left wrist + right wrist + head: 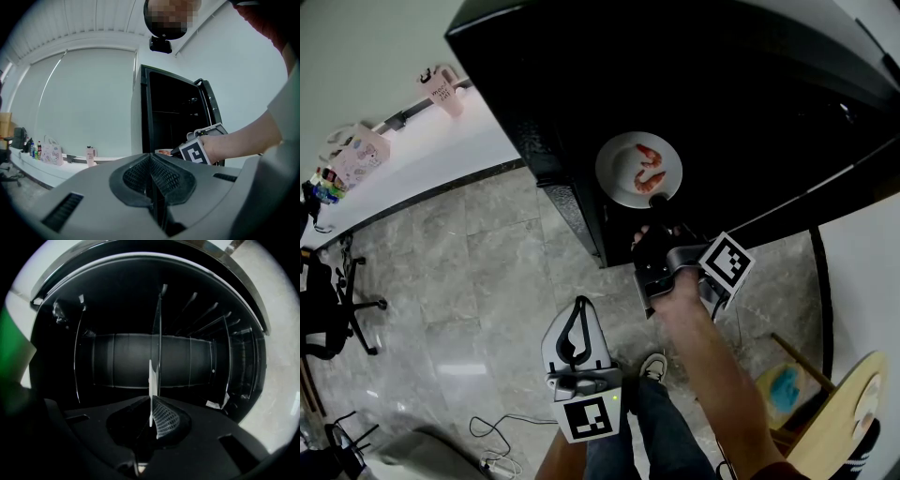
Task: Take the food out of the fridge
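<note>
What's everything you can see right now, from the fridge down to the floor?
fridge: one, black, open, in front of the person
plate: one, white, at the fridge opening
shrimp: two, red-orange, on the plate
counter: one, white, along the left wall
cup: one, pink, on the counter
bag: one, pink patterned, on the counter
office chair: one, black, far left
floor: one, grey stone tiles
cable: one, black, on the floor by the feet
wooden round top: one, light wood, lower right
right claw: one, black, shut on the plate's near rim
left claw: one, grey, shut, empty, held low
</note>
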Demonstrator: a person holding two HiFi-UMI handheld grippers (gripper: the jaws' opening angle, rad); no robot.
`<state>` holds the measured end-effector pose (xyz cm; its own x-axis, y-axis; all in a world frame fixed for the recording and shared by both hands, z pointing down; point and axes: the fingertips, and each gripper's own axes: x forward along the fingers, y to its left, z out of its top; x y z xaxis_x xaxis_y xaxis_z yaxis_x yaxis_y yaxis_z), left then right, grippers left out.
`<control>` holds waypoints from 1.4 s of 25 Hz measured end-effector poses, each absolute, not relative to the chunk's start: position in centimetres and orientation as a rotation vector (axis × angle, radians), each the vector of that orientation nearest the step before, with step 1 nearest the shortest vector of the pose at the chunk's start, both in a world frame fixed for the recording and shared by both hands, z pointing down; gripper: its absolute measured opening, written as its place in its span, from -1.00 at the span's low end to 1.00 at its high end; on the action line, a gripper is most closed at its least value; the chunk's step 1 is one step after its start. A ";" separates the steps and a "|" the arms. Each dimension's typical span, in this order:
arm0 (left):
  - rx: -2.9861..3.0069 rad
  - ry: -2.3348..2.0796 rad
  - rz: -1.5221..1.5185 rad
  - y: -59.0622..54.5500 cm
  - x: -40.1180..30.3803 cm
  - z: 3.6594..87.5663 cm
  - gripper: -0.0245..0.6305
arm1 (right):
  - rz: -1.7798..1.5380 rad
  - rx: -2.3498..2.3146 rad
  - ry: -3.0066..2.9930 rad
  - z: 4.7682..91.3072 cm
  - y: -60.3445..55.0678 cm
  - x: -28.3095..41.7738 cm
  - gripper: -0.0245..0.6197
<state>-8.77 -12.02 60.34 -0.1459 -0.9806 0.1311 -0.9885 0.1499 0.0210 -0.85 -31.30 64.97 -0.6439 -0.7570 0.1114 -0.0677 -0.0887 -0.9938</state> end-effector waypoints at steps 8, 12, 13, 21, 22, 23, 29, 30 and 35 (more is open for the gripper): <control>1.976 -2.282 0.111 -12.0 -8.3 60.5 -0.89 | -1.774 -0.894 1.703 64.9 -30.8 -0.3 -0.83; 1.976 -2.282 0.107 -11.6 -7.9 60.4 -0.89 | -1.767 -0.887 1.699 64.8 -30.1 0.4 -0.83; 1.977 -2.282 0.108 -11.5 -7.8 60.4 -0.89 | -1.767 -0.884 1.696 64.8 -29.9 0.6 -0.83; 1.981 -2.283 0.109 -11.7 -7.4 60.6 -0.89 | -1.776 -0.867 1.698 64.9 -29.2 1.1 -0.83; 1.980 -2.282 0.109 -11.8 -7.6 60.6 -0.88 | -1.776 -0.868 1.702 64.8 -29.2 1.1 -0.83; 1.980 -2.281 0.111 -11.9 -7.7 60.5 -0.89 | -1.775 -0.871 1.704 64.8 -29.2 1.0 -0.83; 1.985 -2.287 0.107 -12.2 -8.0 60.2 -0.89 | -1.769 -0.880 1.700 64.6 -28.6 1.6 -0.83; 1.985 -2.287 0.107 -12.3 -8.0 60.2 -0.89 | -1.766 -0.880 1.705 64.6 -28.5 1.7 -0.83; 1.991 -2.290 0.107 -12.6 -8.0 60.1 -0.88 | -1.768 -0.860 1.710 64.1 -27.9 2.0 -0.84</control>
